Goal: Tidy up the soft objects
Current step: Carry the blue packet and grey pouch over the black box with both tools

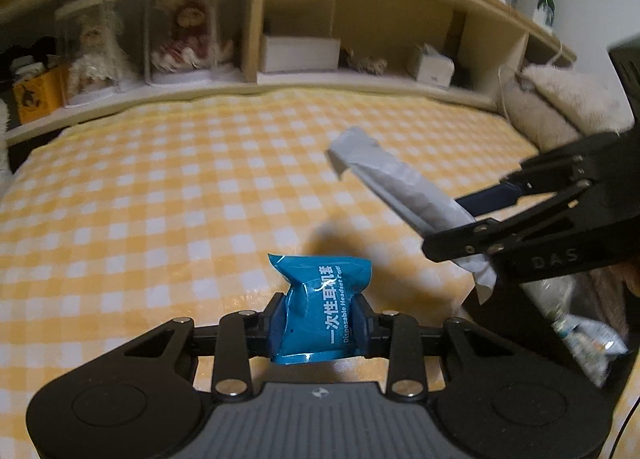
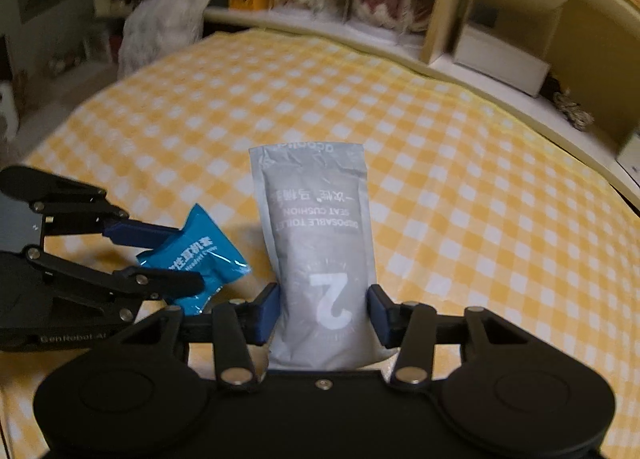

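My left gripper is shut on a blue headset-cover packet and holds it above the yellow checked bedspread. My right gripper is shut on a grey toilet seat cushion packet, also held above the bedspread. In the left wrist view the right gripper comes in from the right with the grey packet sticking out toward the bed. In the right wrist view the left gripper is at the left with the blue packet.
A wooden headboard shelf runs along the far side, holding dolls in clear cases and white boxes. A fluffy cushion lies at the right corner. A crumpled plastic bag hangs at the right.
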`<state>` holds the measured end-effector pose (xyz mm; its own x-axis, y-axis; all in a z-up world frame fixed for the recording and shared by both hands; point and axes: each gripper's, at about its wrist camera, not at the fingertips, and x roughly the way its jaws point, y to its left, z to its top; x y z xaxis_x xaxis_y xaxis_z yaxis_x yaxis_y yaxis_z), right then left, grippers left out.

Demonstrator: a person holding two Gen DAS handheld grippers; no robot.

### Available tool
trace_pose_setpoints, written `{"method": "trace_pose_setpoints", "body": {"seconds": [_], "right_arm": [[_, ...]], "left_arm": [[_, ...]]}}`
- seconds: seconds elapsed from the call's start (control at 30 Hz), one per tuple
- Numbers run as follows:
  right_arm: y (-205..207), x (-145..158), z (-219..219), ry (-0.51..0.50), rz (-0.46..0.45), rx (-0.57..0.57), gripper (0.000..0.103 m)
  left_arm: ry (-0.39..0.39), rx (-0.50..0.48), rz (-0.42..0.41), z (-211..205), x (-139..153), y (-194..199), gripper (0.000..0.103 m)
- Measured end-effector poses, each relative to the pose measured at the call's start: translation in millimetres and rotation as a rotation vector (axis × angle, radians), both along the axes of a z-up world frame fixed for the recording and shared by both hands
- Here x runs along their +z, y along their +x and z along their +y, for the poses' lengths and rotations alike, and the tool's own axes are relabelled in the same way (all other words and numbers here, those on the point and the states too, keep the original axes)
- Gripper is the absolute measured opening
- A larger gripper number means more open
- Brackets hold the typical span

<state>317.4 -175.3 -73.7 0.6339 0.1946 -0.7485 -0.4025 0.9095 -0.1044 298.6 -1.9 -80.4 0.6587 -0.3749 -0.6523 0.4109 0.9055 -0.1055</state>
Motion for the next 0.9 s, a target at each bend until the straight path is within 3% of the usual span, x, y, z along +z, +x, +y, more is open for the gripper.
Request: {"method": "trace_pose_setpoints", "body": {"seconds": [0.23,0.47,0.8,0.9], "right_arm": [[-34,41,-23,0.085,-0.058,-0.073,0.048],[-81,62,-58,0.136,-0.097,-0.159,0.048],[-140,65,-112,0.217,-0.127,-0.317,0.048],[-157,64,-122,0.227,-0.139,-0.345,0.048]], "left_arm": [[-0.086,0.005,-0.051,-2,37,-23,0.036],[-0.136,-0.028,-0.105,-20,65,-52,0.036],[-0.179,-0.111,-0.116,-54,69,-93,0.036],[-0.146,-0.150,-0.108,-73,63,-100,0.036]]}}
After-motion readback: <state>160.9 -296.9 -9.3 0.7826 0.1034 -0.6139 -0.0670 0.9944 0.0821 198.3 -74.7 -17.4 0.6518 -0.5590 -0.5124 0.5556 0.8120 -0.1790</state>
